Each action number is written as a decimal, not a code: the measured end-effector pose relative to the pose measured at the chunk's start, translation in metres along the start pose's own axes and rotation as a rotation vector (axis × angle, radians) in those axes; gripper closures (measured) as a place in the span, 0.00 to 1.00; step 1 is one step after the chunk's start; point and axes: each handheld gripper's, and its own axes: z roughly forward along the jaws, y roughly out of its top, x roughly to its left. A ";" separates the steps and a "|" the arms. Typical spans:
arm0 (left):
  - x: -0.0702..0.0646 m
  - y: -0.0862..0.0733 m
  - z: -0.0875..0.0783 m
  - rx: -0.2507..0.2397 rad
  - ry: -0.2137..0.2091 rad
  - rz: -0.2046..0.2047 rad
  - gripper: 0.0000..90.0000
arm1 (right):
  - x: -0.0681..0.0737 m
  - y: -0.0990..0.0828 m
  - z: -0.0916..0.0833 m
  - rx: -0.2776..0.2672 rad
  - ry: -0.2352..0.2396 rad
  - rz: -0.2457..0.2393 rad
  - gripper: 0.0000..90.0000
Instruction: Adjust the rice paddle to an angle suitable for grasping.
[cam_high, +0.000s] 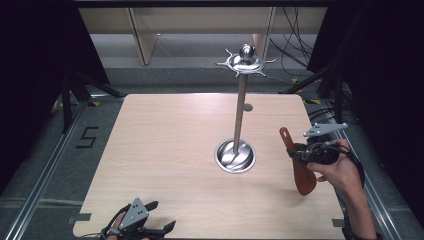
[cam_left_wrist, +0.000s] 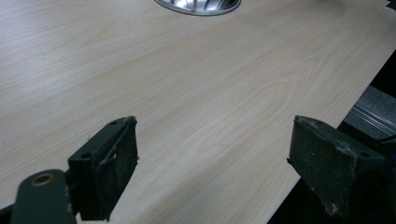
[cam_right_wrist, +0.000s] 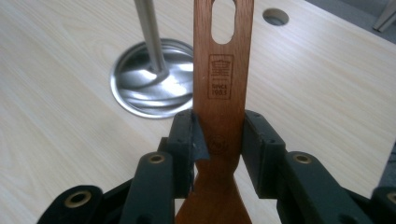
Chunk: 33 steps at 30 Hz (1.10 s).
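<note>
right gripper (cam_right_wrist: 218, 135) holds a wooden spatula (cam_right_wrist: 223, 93) above the counter (cam_high: 165, 150), fingers pinching its handle, near the steel stand (cam_high: 239, 115). left gripper (cam_left_wrist: 212, 154) sits at the counter's near edge, fingers spread.

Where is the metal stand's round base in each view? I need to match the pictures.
High view: the round base sits right of the table's centre, pole rising from it.
Left gripper view: just its near rim at the top edge, centre.
Right gripper view: base left of the wooden spatula clamped in the right gripper.
Shared landmark: the light wood table.
</note>
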 end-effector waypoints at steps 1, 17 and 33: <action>0.000 0.000 0.000 -0.001 -0.001 -0.001 0.17 | 0.002 0.005 -0.003 -0.031 0.000 0.010 0.75; -0.001 0.000 0.000 -0.008 -0.003 -0.012 0.17 | 0.018 0.034 -0.021 -0.181 0.056 -0.008 0.75; -0.001 0.000 0.000 -0.007 -0.005 -0.006 0.17 | 0.027 0.057 -0.045 -0.296 0.058 -0.070 0.75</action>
